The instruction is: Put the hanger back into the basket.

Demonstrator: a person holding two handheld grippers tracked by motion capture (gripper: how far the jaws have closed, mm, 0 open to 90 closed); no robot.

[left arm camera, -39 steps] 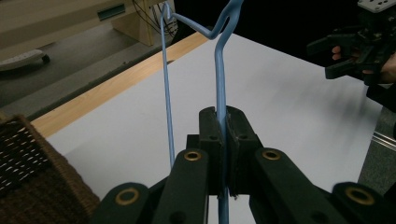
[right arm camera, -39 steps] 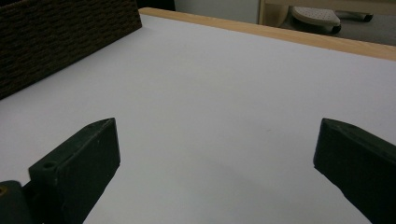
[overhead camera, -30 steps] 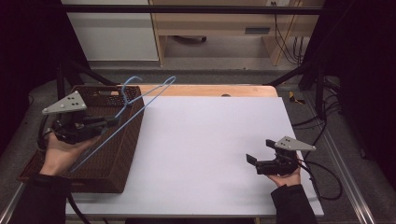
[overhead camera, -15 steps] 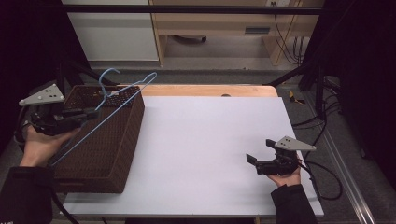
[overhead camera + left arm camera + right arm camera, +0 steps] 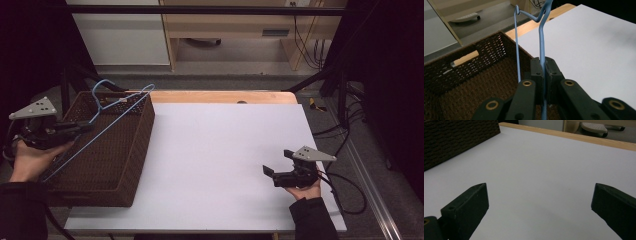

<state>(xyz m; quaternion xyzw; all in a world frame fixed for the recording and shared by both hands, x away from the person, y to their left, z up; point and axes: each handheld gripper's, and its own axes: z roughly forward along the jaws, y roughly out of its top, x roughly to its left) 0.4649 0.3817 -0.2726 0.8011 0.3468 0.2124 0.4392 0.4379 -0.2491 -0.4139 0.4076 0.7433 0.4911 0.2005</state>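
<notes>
I count one blue wire hanger [image 5: 107,116], clamped in my left gripper [image 5: 82,128] over the one brown basket [image 5: 127,155]. Right gripper [image 5: 270,172] gapes empty on the white table [image 5: 220,150].

No legible text, label, brand, number or sign on anything in any view.
</notes>
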